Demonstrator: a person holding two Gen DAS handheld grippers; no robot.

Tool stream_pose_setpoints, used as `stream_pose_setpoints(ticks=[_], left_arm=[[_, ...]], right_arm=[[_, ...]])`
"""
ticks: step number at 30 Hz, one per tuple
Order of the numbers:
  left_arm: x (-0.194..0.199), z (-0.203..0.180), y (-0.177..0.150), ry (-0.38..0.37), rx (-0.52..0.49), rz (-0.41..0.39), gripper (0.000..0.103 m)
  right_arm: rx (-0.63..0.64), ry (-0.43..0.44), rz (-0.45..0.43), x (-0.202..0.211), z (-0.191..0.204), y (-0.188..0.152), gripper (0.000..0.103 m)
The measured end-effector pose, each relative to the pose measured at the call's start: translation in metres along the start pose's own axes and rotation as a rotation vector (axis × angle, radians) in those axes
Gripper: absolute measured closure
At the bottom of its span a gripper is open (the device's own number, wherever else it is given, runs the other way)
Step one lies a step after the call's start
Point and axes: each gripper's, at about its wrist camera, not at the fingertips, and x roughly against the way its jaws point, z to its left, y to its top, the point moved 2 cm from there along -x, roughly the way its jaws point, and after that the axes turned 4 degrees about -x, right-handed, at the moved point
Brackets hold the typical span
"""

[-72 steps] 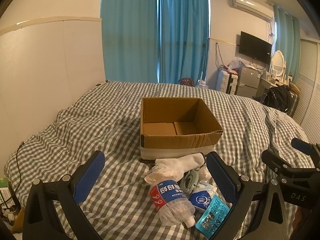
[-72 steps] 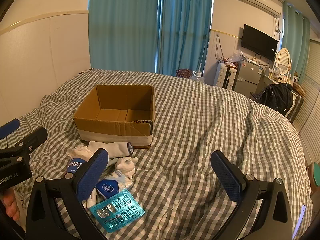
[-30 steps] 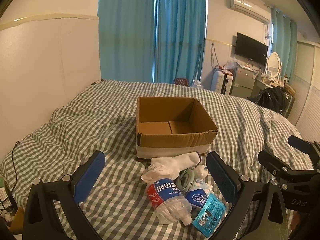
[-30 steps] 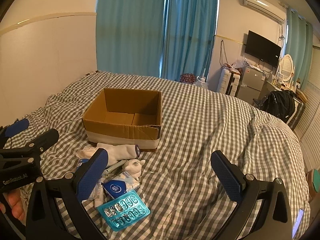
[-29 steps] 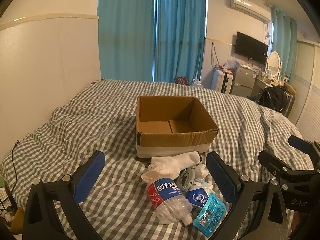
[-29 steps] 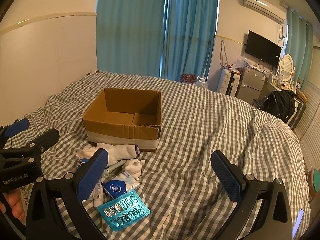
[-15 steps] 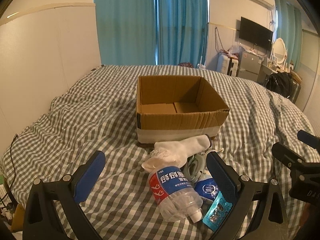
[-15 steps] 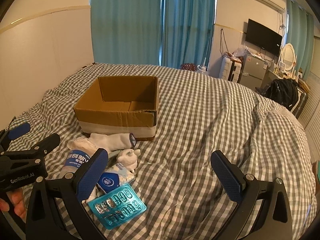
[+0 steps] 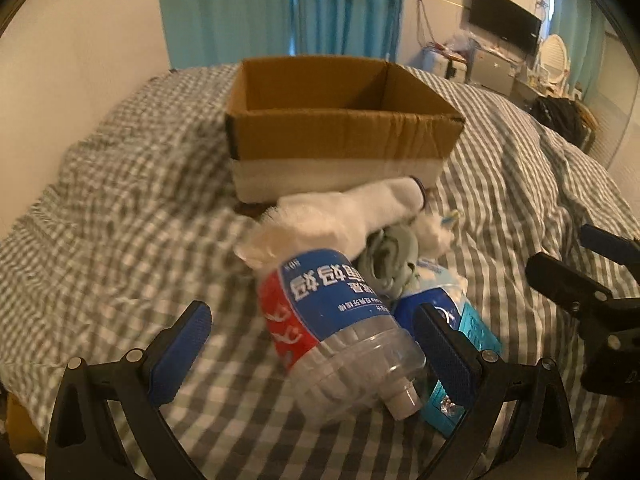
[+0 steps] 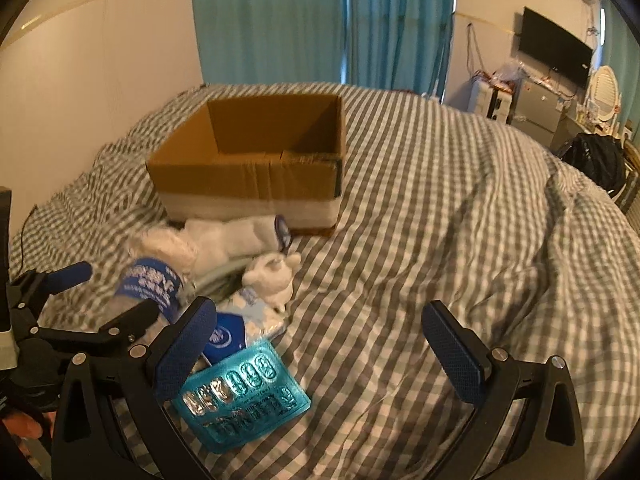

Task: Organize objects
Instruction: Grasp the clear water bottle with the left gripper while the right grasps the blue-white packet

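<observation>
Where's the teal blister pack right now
In the right wrist view the teal blister pack lies low and left on the checked duvet, just under the blue-labelled tissue packet, nearest the camera in the pile before the cardboard box.

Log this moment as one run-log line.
left gripper: open, astride plastic bottle, not gripping | right gripper: open, empty, beside blister pack | cardboard box: open

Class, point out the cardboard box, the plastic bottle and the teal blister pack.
cardboard box [image 9: 340, 136], left wrist view, front wall.
plastic bottle [image 9: 332, 300], left wrist view, blue label.
teal blister pack [image 10: 244, 396], right wrist view, top face.
</observation>
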Motion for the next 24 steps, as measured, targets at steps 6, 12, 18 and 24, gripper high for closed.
stream_pose_setpoints(ticks=[6, 12, 18, 24], left_arm=[[-0.022, -0.004, -0.007, -0.083, -0.002, 0.055, 0.020], [-0.007, 0.007, -0.001, -0.096, 0.020, 0.026, 0.027], [0.008, 0.032, 0.016, -0.025, 0.016, -0.047, 0.033], [-0.003, 0.048, 0.014, -0.004, 0.038, -0.028, 0.034]], right_arm=[[-0.001, -0.013, 0.043, -0.015, -0.004, -0.007, 0.000], [0.021, -0.004, 0.058, -0.017, 0.003, -0.008, 0.000], [0.066, 0.066, 0.109, -0.029, 0.019, -0.010, 0.000], [0.144, 0.128, 0.205, -0.061, 0.049, -0.021, 0.000]])
